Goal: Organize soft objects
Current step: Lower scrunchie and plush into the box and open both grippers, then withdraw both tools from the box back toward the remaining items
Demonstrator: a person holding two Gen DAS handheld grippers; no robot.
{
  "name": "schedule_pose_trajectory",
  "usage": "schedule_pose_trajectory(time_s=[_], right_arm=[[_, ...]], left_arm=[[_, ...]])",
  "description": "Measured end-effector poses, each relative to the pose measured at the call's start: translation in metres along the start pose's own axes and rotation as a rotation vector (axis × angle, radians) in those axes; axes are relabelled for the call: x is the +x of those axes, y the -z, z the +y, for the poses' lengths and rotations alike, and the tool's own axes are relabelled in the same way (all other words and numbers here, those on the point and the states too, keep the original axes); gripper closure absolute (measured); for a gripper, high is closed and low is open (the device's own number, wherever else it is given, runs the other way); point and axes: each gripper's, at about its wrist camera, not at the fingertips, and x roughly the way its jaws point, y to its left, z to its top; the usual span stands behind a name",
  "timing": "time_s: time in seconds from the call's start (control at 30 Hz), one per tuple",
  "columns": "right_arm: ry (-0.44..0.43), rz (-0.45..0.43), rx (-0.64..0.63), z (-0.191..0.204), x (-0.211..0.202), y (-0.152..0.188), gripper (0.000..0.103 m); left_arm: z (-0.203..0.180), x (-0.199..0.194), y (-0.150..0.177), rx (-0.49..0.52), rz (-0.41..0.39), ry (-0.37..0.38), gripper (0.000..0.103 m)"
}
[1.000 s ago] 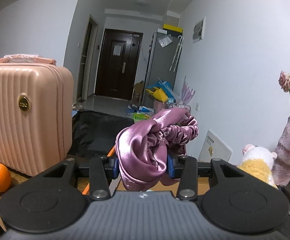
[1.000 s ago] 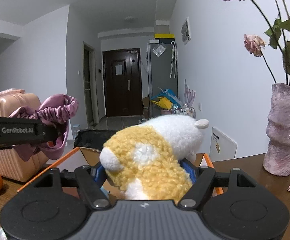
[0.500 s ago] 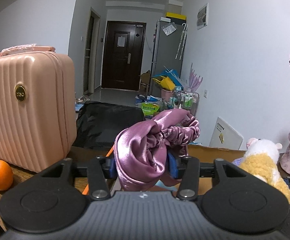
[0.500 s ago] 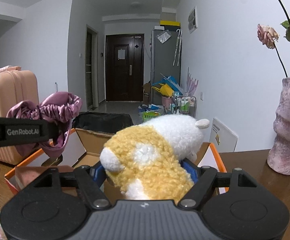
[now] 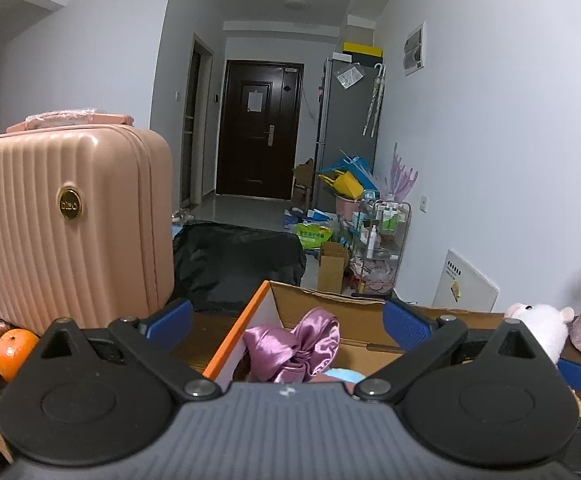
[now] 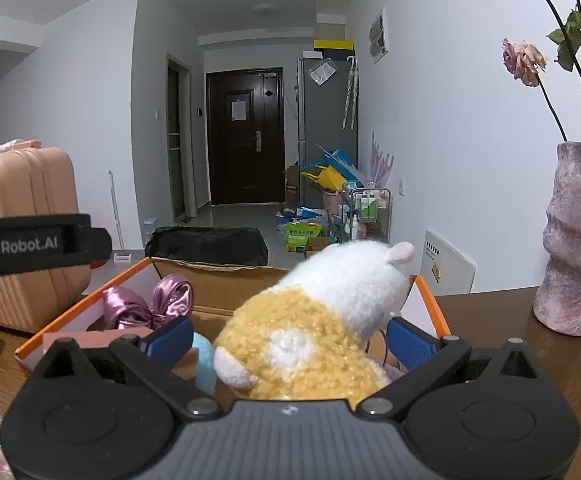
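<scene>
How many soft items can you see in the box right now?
3: purple satin bonnet at the cardboard box's back left, yellow-white plush on the right, light-blue soft item between them. More may be hidden underneath.

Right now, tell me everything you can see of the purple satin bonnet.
The purple satin bonnet is a shiny, crumpled piece of mauve cloth with a gathered, ruffled edge, bunched into loose folds. It lies inside the cardboard box, near the orange-edged left wall, partly over a light blue soft thing. The left gripper has just been opening; its blue-padded fingers stand wide apart to either side and touch no part of it. From the right wrist view it shows as a knotted heap.
</scene>
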Motion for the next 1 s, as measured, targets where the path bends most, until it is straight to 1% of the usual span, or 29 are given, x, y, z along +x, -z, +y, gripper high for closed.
schedule_pose_trajectory(time_s=[0.23, 0.37, 0.73, 0.87, 1.0], right_arm=[[-0.001, -0.005, -0.003, -0.003, -0.003, -0.002, 0.000], [0.006, -0.014, -0.010, -0.004, -0.009, -0.002, 0.000], [0.017, -0.041, 0.010, -0.016, -0.039, 0.002, 0.000], [0.002, -0.042, 0.018, -0.020, -0.052, 0.005, 0.000], [-0.005, -0.053, -0.001, -0.020, -0.067, 0.011, 0.000]], left_arm=[[0.000, -0.009, 0.002, 0.014, -0.003, -0.011, 0.000], [0.006, -0.020, 0.003, 0.012, -0.009, -0.008, 0.000], [0.021, -0.053, 0.014, 0.060, -0.040, -0.009, 0.000], [0.024, -0.066, 0.018, 0.077, -0.051, 0.001, 0.000], [0.026, -0.080, 0.022, 0.086, -0.063, 0.013, 0.000]])
